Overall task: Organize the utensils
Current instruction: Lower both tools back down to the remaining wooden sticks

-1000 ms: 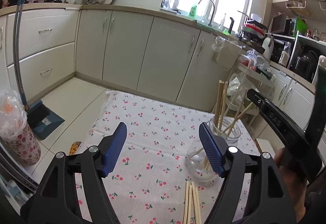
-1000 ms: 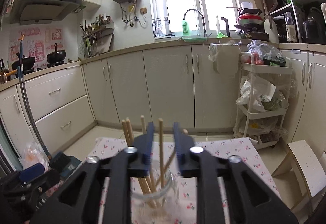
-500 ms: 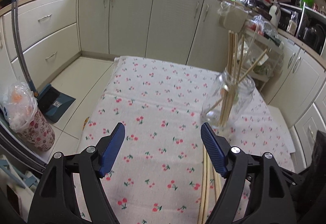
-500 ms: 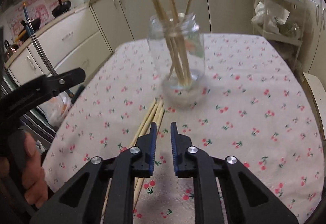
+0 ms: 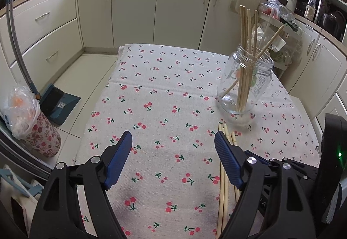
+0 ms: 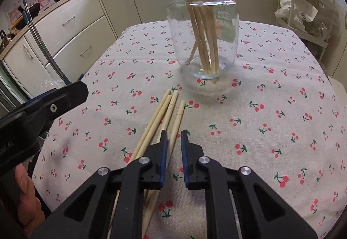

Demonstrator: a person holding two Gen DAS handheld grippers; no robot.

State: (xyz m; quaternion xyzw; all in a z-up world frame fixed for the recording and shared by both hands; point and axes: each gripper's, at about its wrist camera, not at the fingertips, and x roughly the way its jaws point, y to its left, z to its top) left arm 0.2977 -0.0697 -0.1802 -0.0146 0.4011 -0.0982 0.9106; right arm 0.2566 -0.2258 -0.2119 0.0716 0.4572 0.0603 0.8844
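A clear glass jar [image 6: 203,32] stands on the cherry-print tablecloth [image 6: 271,95] with several wooden chopsticks upright in it; it also shows in the left wrist view [image 5: 246,84]. Several loose chopsticks [image 6: 164,113] lie side by side on the cloth in front of the jar, also seen in the left wrist view [image 5: 225,173]. My right gripper [image 6: 174,137] hovers low over the rightmost loose chopsticks, jaws a narrow gap apart, holding nothing. My left gripper [image 5: 173,152] is wide open and empty above the cloth, left of the loose chopsticks.
Kitchen cabinets [image 5: 134,9] run behind the table. A dustpan [image 5: 57,104] and a bagged bin [image 5: 32,121] stand on the floor at the left. A wire shelf rack with bags [image 6: 303,6] stands at the right.
Both grippers tilted down and came lower toward the table. The right gripper moved from above the jar to just over the loose chopsticks. Its jaws stay narrowly apart.
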